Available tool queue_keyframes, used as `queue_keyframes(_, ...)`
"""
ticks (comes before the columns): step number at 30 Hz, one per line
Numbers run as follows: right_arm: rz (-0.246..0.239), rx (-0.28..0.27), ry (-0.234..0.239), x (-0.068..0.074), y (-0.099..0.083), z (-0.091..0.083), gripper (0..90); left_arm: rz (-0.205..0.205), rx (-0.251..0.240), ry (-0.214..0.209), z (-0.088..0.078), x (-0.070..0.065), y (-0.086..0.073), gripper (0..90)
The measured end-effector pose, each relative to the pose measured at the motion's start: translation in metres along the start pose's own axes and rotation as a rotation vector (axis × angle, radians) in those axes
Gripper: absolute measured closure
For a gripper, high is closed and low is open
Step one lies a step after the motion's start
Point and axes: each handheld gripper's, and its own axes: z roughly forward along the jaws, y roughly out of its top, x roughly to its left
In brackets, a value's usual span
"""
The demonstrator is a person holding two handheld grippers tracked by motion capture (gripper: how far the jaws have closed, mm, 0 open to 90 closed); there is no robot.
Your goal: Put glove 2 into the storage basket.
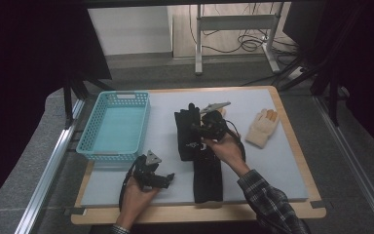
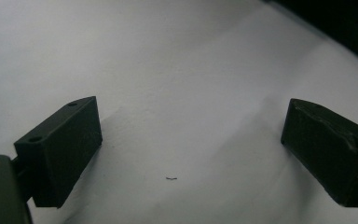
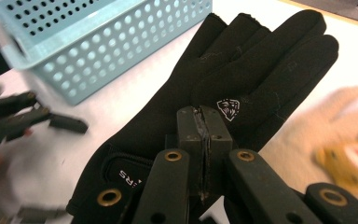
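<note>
The right hand-held gripper (image 3: 204, 128) has its jaws pressed together on a thin fold of the black glove (image 3: 242, 79), which lies just to the right of the blue basket (image 1: 114, 124). I judge this to be the pick-up step. Next, the glove probably must be lifted and carried into the basket. The left hand-held gripper (image 2: 191, 149), jaws wide apart, waits below the basket.

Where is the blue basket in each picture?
High view: the light blue basket sits on the table's left side, left of the black gloves.
Left gripper view: no basket here, just two open jaws over the pale table surface.
Right gripper view: the basket is at the top left, behind the black glove.
Shared landmark: the black glove beside the basket.
</note>
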Motion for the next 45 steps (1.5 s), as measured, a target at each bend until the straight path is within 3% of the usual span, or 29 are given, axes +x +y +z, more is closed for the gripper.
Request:
queue_keyframes(11,0.003,-0.011,0.004,0.015,-0.042,-0.058,87.5,-0.006,-0.002,0.0,0.0,0.0,0.0,5.6)
queue_keyframes(21,0.027,0.005,-0.002,0.034,-0.081,-0.084,87.4,-0.008,-0.002,0.0,0.0,-0.001,0.0,5.6)
queue_keyframes(25,0.05,0.02,0.0,0.038,-0.097,-0.082,87.3,-0.008,-0.004,-0.001,0.0,-0.001,0.0,5.6)
queue_keyframes(35,0.096,0.061,-0.033,0.034,-0.125,-0.051,84.5,-0.005,0.0,0.0,0.0,-0.001,0.0,5.6)
queue_keyframes(40,0.094,0.071,-0.026,0.033,-0.131,-0.045,70.4,-0.005,-0.001,0.0,0.0,-0.001,0.0,5.6)
queue_keyframes(45,0.095,0.036,-0.011,0.023,-0.123,-0.059,58.2,-0.005,0.0,0.0,0.0,0.0,0.0,5.6)
